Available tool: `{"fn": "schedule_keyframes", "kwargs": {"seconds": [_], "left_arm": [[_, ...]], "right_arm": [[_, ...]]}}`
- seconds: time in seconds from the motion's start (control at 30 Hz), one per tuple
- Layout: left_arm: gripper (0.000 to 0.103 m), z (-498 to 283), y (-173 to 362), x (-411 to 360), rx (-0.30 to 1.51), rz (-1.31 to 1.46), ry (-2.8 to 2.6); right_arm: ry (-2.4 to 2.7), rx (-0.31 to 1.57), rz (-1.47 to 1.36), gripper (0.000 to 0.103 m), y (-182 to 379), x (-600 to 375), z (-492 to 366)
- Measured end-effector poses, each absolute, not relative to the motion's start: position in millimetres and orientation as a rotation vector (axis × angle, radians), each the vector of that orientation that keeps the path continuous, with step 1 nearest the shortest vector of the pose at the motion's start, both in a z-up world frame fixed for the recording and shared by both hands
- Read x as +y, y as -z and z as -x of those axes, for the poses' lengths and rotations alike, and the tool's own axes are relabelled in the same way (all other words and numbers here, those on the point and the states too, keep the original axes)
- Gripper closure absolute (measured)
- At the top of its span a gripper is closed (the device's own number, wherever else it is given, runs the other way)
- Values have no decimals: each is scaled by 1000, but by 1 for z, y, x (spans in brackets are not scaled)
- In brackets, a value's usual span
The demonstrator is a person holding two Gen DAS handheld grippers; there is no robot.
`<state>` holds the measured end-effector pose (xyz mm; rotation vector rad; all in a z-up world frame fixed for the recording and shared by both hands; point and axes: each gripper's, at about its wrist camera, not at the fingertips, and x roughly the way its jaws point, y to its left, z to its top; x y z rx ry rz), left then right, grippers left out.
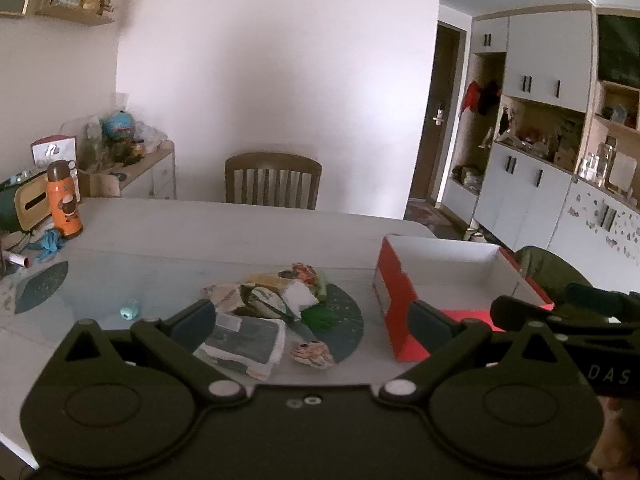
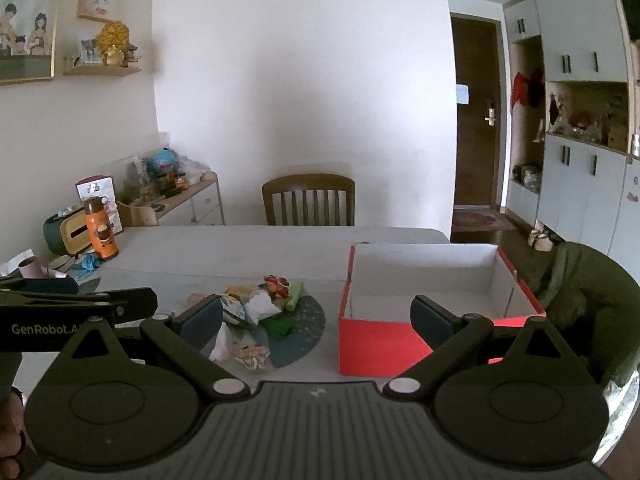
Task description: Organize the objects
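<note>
A pile of snack packets and wrappers (image 1: pixel 276 304) lies on a dark round mat (image 1: pixel 344 324) at the table's middle; it also shows in the right wrist view (image 2: pixel 256 312). A red box (image 1: pixel 396 304) with a white, empty inside stands to its right, also in the right wrist view (image 2: pixel 376 340). My left gripper (image 1: pixel 314 326) is open and empty, held above the near table edge before the pile. My right gripper (image 2: pixel 316 318) is open and empty, between the pile and the box. A small blue object (image 1: pixel 130 309) lies left of the pile.
An orange bottle (image 1: pixel 64 200), a tissue box (image 1: pixel 30 206) and clutter stand at the table's far left. A wooden chair (image 1: pixel 273 180) stands behind the table. A chair with a green jacket (image 2: pixel 580 300) is to the right of the box.
</note>
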<state>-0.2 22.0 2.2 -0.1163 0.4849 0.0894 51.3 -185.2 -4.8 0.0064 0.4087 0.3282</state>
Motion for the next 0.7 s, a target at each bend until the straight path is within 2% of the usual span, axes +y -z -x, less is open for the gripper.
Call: {"fn": "schedule_keyframes", "kwargs": {"seconds": [0.33,0.7], "left_arm": [[1,-36,2,78,478,140,-99],[1,-92,27,146,547,161,-78]], "right_arm": [[-356,412,14,2,5,-134,-87],[-351,452,58,2,17,-67,-137]]}}
